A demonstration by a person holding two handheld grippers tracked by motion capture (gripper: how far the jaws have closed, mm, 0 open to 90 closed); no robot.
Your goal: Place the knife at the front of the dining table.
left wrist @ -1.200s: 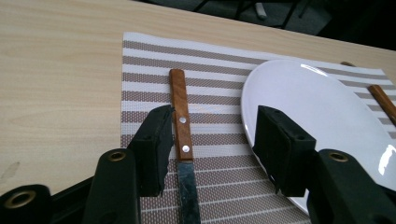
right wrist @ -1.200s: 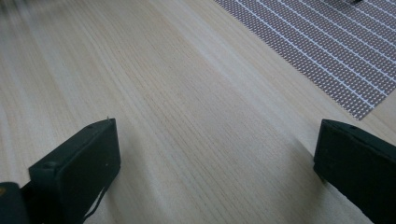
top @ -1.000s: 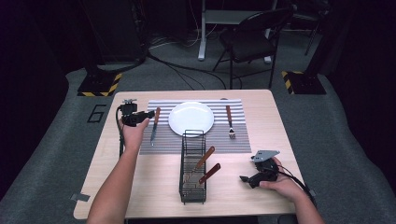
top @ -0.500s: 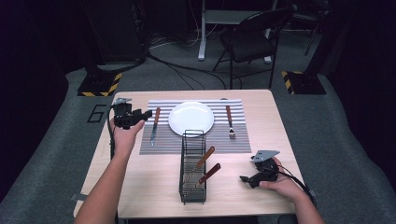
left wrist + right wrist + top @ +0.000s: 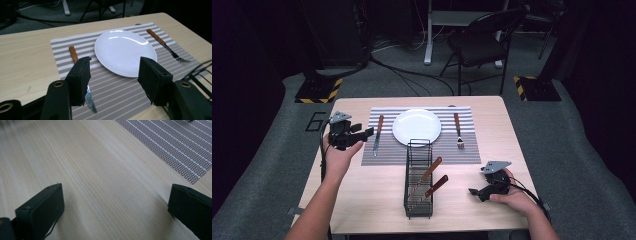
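A white plate (image 5: pixel 416 127) lies on a striped placemat (image 5: pixel 472 152). A wooden-handled knife (image 5: pixel 377 134) is on its left and a wooden-handled fork (image 5: pixel 457 130) on its right. My left gripper (image 5: pixel 364 136) hovers open just left of the knife with nothing in it. In the left gripper view the jaws of that gripper (image 5: pixel 115 75) frame the plate (image 5: pixel 125 51), and the knife (image 5: pixel 74 53) runs behind the left jaw. My right gripper (image 5: pixel 476 192) rests open near the front right. Its jaws (image 5: pixel 115 207) stand wide over bare table wood (image 5: pixel 87 170).
A black wire basket (image 5: pixel 418 180) stands in front of the placemat and holds two wooden-handled utensils (image 5: pixel 431 170). Cables trail from both grippers. A chair (image 5: pixel 482 45) and floor cables lie beyond the table's far edge. A corner of the placemat (image 5: pixel 175 147) shows ahead of the right gripper.
My left gripper has drawn a little to the left and nearer the person, away from the knife. The right gripper has stayed where it was.
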